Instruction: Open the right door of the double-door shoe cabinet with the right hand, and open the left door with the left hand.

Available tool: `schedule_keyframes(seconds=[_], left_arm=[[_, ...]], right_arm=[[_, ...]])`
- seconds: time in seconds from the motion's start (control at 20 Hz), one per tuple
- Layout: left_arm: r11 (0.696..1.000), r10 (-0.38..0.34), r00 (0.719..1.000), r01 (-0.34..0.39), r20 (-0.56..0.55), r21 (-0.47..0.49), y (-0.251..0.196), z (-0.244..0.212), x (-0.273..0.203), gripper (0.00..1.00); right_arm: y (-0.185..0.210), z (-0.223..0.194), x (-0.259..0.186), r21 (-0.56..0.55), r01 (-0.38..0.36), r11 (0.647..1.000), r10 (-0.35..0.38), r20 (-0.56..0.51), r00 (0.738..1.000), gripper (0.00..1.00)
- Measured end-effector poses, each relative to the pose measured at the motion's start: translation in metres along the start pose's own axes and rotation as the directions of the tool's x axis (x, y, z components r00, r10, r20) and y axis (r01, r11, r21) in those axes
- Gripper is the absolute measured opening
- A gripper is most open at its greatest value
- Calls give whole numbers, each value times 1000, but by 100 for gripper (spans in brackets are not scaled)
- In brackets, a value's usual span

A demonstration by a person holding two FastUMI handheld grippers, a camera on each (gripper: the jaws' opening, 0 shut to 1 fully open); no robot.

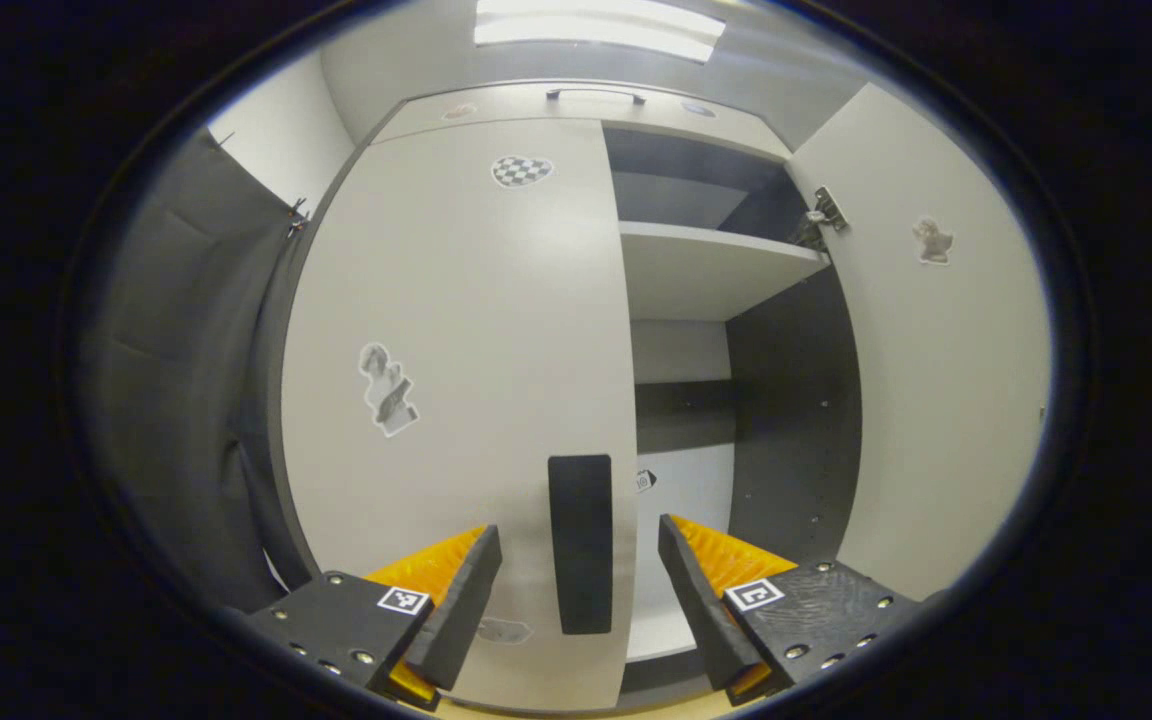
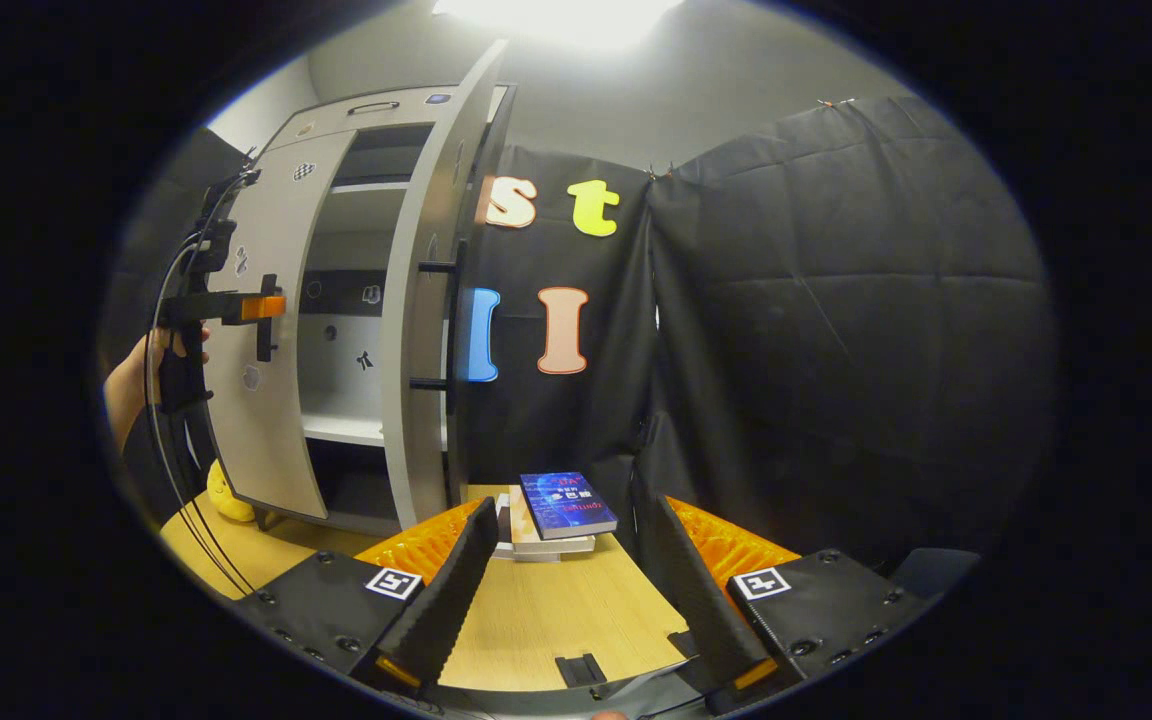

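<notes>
Shoe cabinet (image 1: 496, 330) stands on the wooden table (image 2: 546, 610) with its right door (image 1: 946, 380) swung wide, baring the shelves (image 1: 706, 270) inside, while the left door (image 1: 456, 350) is closed. Left gripper (image 1: 581, 580) faces that closed door with its fingers spread apart; the dark vertical handle (image 1: 581, 540) lies between them, and I cannot tell whether they touch it. Right gripper (image 2: 561, 590) hangs over the table, jaws apart and empty, near a stack of books (image 2: 556, 515).

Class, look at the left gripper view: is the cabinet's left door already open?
No, the left door lies shut, its handle ahead between the open left gripper fingers.
</notes>
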State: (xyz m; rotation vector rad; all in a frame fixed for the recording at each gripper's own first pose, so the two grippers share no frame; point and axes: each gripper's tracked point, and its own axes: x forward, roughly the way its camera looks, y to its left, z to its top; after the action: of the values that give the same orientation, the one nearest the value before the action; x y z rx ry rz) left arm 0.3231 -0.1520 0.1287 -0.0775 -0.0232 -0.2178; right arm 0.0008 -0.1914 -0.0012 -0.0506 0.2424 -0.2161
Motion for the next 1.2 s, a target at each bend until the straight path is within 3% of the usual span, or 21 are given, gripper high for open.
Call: schedule_keyframes(seconds=[0.05,0.15,0.2,0.3,0.35,0.45,0.55,0.65,0.8,1.2], left_arm=[[1000,1,1000,-1,-9,-8,1,-3,3,93],[999,2,1000,-3,-27,-34,4,-11,10,77],[999,8,999,-9,-32,-47,7,-14,12,77],[996,6,1000,-8,-26,-86,9,-19,16,66],[995,8,999,-11,-33,-101,10,-19,15,54],[993,-14,999,9,-43,-117,2,-24,15,51],[999,1,997,-3,-76,-33,0,-27,16,28],[999,10,997,-13,-79,-35,2,-28,14,27],[998,17,997,-21,-74,-56,2,-28,12,18],[998,-5,998,2,-57,-58,9,-28,-2,14]], right_arm=[[0,0,-1,-1,-5,1000,5,-2,1000,96],[1,-1,-3,-12,-14,1000,14,-2,1000,97],[-1,-3,-2,-20,-13,1000,13,-4,1000,97],[-2,-6,-3,-25,-8,1000,8,-5,1000,98],[-3,-7,-4,-20,-10,1000,9,-9,1000,98],[-3,-10,-4,-9,-12,1000,11,-16,1000,97],[-4,-12,-6,-4,-15,1000,15,-20,1000,96],[-5,-13,-8,1,-17,1000,17,-22,1000,96],[-8,-16,-9,11,-19,1000,19,-25,1000,96],[8,-9,-16,45,-72,996,72,-2,997,96]])
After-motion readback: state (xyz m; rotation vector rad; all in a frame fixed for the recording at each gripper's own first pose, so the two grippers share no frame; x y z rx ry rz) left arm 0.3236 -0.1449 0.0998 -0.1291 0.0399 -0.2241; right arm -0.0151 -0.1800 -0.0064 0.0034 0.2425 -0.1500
